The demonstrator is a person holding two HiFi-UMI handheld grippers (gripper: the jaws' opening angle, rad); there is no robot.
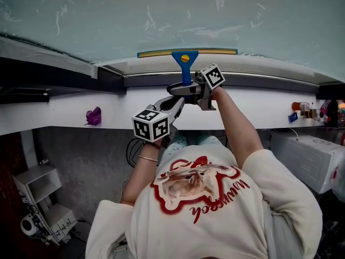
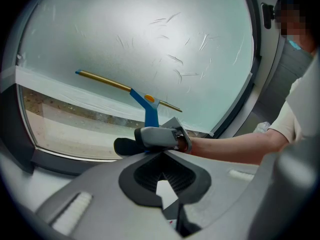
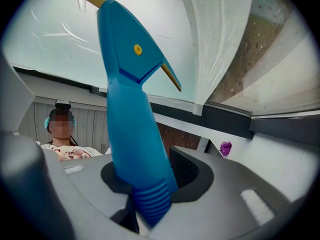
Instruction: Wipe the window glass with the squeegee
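The squeegee has a blue handle and a brass-coloured blade that lies flat along the bottom edge of the frosted window glass. My right gripper is shut on the lower end of the handle, which fills the right gripper view. The blade shows against the glass in the left gripper view. My left gripper sits just below and behind the right one, jaws shut with nothing between them.
A white sill runs below the dark window frame. A small purple object rests on it at the left, and small bottles at the right. A white box stands lower right. White tape crosses the glass.
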